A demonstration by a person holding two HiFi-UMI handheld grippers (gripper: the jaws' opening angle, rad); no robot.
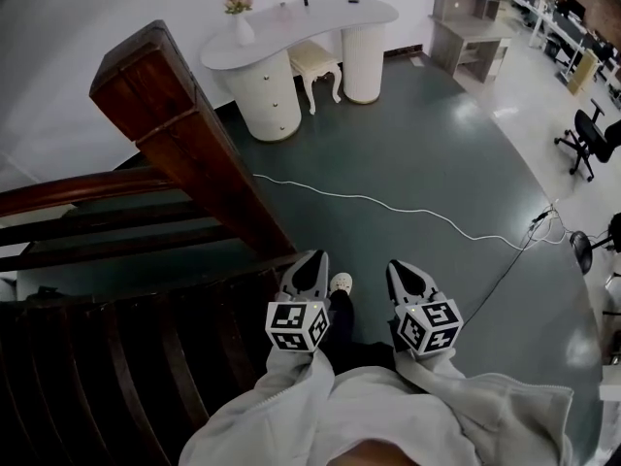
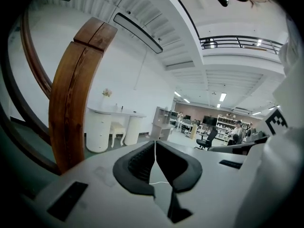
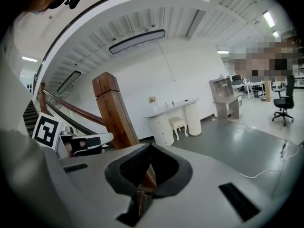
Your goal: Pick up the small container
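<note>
While both tools are held low in front of the person's body, the left gripper (image 1: 313, 257) has its jaws pressed together on nothing, confirmed in the left gripper view (image 2: 155, 145). The right gripper (image 1: 399, 266) is likewise clenched and empty, tips meeting in its own view (image 3: 149, 149). A light shoe (image 1: 341, 283) shows between them on the dark green floor (image 1: 408, 144). Just left stands a dark wooden newel post (image 1: 184, 134) with a handrail (image 1: 87, 190) running off it. A white cable (image 1: 388, 205) crosses the floor ahead. Well beyond is a curved white dressing table (image 1: 325, 19) with a flower vase (image 1: 240, 19), a stool (image 1: 315, 61) and two small dark items (image 1: 305, 1) on top. An office chair (image 1: 592, 139) is far right. No small container can be made out; it may be one of those items, but they are too small to tell. Task looks not started, approach stage only. Risks: a foot catching the cable on the way over, the left gripper clipping the post, reaching with the jaws closed and knocking the target, or grabbing the wrong item or toppling the vase, since the target is unidentified.
</note>
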